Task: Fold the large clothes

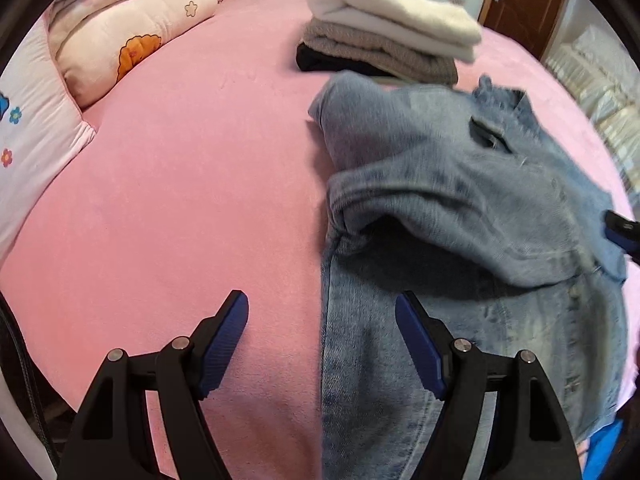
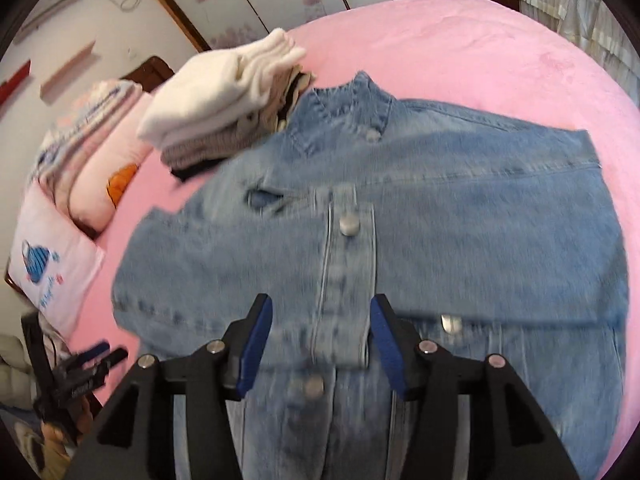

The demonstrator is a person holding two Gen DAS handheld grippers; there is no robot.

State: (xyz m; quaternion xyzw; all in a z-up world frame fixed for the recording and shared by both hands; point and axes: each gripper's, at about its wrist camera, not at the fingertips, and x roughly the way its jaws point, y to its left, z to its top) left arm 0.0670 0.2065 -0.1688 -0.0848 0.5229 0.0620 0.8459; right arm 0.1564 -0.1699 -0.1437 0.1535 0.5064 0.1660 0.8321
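Hovering over the near edge of the pink bed (image 1: 168, 184), the left gripper (image 1: 322, 340) has its jaws spread wide with nothing between them. The right gripper (image 2: 321, 340) stands above the denim jacket (image 2: 400, 216), jaws apart, pads clear of the cloth. The jacket lies on the bed, buttoned front up, 1 sleeve folded across its chest, collar at the far end. Just beyond the collar sits a stack of folded clothes (image 2: 224, 104). Pillows (image 1: 120, 36) lie far left.
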